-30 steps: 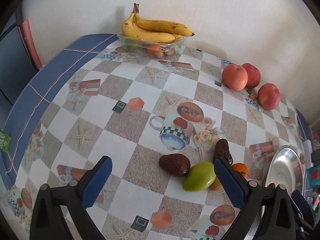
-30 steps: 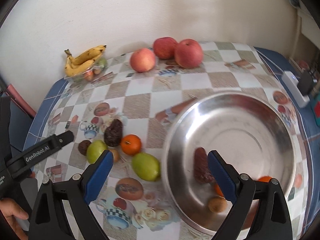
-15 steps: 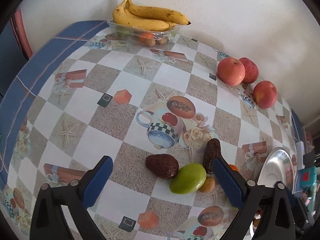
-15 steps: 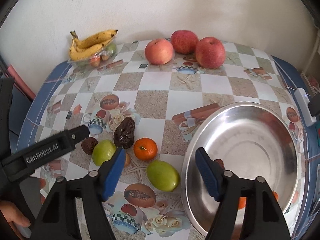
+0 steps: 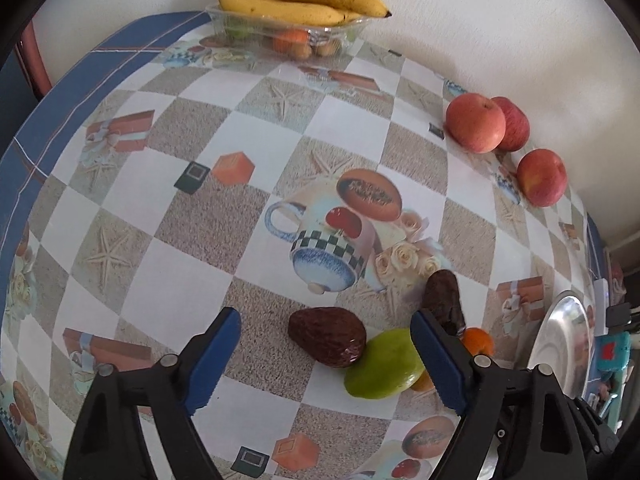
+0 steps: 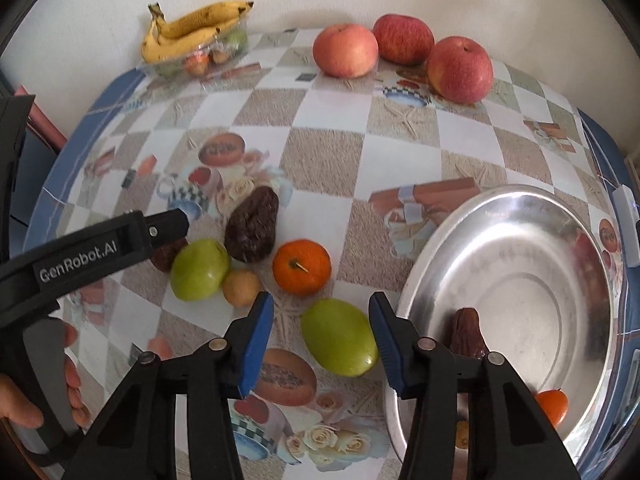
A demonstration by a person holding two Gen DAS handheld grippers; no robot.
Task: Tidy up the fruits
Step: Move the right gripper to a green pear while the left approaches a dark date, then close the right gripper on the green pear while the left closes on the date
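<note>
Loose fruit lies mid-table. In the left wrist view a dark brown fruit [image 5: 327,336] touches a green fruit [image 5: 385,364], with a second dark fruit [image 5: 443,299] and an orange [image 5: 477,339] behind. My left gripper [image 5: 325,360] is open, the brown fruit between its fingers. In the right wrist view my right gripper [image 6: 321,343] is open around a second green fruit [image 6: 339,337], beside the steel bowl [image 6: 520,248]. The bowl holds a dark fruit [image 6: 466,332] and a small orange [image 6: 553,405]. An orange [image 6: 301,267] and a small brown fruit [image 6: 241,288] lie nearby.
Three red apples [image 6: 404,53] sit along the far wall. A clear tray with bananas [image 6: 191,36] stands at the back left corner. A hand [image 6: 24,396] holds the left tool at the lower left. The chequered tablecloth [image 5: 224,208] has bare room on the left.
Both grippers have moved forward and down toward the loose fruit. The right gripper swung left from over the bowl and narrowed its fingers around the green fruit.
</note>
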